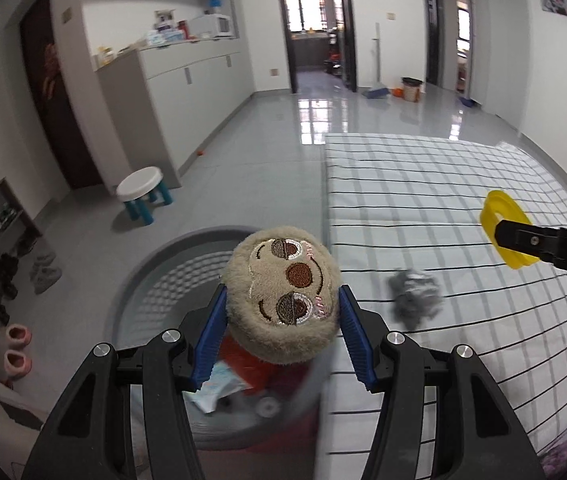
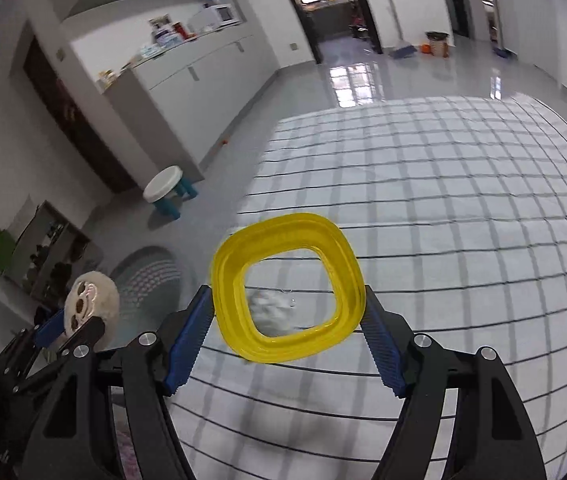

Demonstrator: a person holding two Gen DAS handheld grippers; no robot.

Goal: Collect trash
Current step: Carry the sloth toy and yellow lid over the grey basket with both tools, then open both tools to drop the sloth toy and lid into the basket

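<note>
My left tool (image 1: 281,312) is clenched on a round plush sloth head (image 1: 281,298), its blue pads pressing both sides of the toy. I hold it above the grey laundry-style basket (image 1: 171,256) that stands on the floor just beside the bed (image 1: 423,184); blurred red and pale packaging lies inside the basket under the plush. My right tool (image 2: 287,316) is grasping a yellow square plastic ring (image 2: 287,286) between its pads, held over the bed's checked sheet. Through the ring's opening I see a crumpled grey wad (image 1: 415,294) lying on the sheet, apart from both tools. From the left wrist view the ring sits well to the right of the plush. A small white stool (image 1: 141,190) with teal legs stands on the floor beyond the basket
</note>
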